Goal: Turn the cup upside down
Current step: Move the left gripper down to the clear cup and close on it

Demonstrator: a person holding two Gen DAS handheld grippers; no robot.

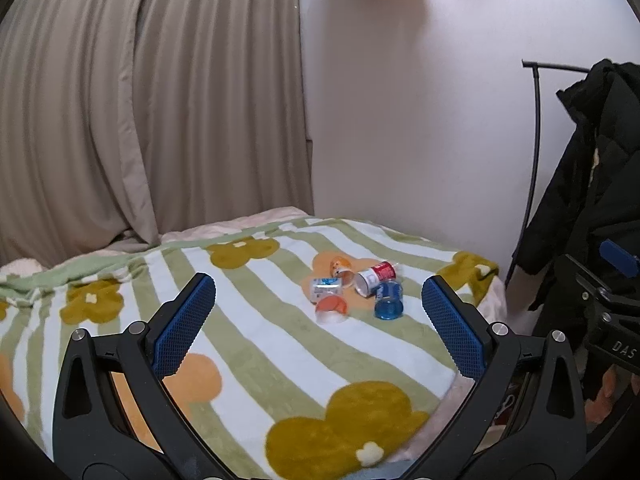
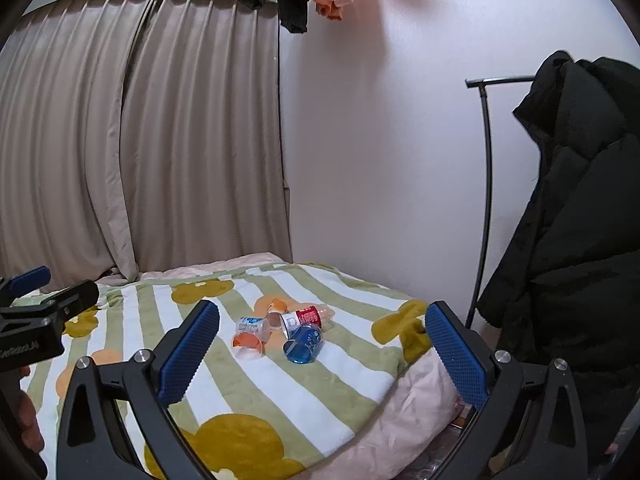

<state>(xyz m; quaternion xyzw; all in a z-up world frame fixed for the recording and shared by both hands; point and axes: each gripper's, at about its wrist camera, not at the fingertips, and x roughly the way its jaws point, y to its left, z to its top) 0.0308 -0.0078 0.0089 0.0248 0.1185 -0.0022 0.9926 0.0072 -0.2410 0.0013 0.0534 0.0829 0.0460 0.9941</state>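
Left gripper (image 1: 319, 294) and right gripper (image 2: 322, 322): jaws wide apart, nothing held. Five small plastic cups clustered on striped flower-print blanket (image 1: 248, 344). Blue translucent cup (image 2: 303, 343) lies on its side.

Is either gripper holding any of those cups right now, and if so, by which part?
Nothing is held. The left gripper and right gripper are both open and short of the cups.

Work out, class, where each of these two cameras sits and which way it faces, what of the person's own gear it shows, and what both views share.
Left wrist view: on the left gripper, looking forward over the striped blanket at the cluster of small cups; its open blue fingers frame them, the other gripper at right.
Right wrist view: on the right gripper, facing likewise; open fingers, the other gripper at left.
Shared: blanket, cups, curtain, black coat.
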